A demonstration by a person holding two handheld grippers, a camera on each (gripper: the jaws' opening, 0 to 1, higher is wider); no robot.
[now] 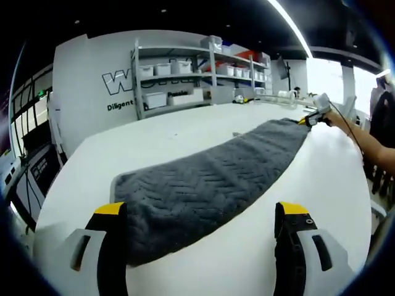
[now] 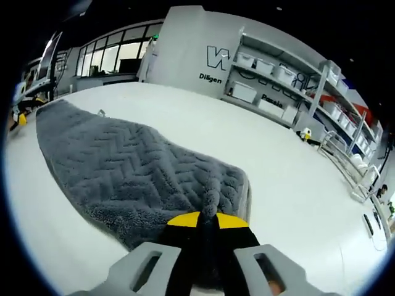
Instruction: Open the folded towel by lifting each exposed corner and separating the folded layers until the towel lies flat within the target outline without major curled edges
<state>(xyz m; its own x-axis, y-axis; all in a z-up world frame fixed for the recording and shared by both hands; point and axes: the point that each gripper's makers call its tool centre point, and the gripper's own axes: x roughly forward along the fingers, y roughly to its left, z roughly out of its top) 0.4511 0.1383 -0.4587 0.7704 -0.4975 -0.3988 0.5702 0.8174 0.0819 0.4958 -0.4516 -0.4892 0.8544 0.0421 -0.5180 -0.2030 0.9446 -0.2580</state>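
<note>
The towel [image 2: 129,179] was thick, matt grey cloth with a raised herringbone pile. The table [image 1: 185,129] looked smooth, white and faintly glossy. The shelving [image 1: 203,74] seemed to be pale metal, holding plastic-looking bins [image 1: 163,68].

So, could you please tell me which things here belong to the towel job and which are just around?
Job:
grey towel
right gripper, shut on towel's end
left gripper, open
white table

Just around:
shelving with bins
small yellow-and-black object
</note>
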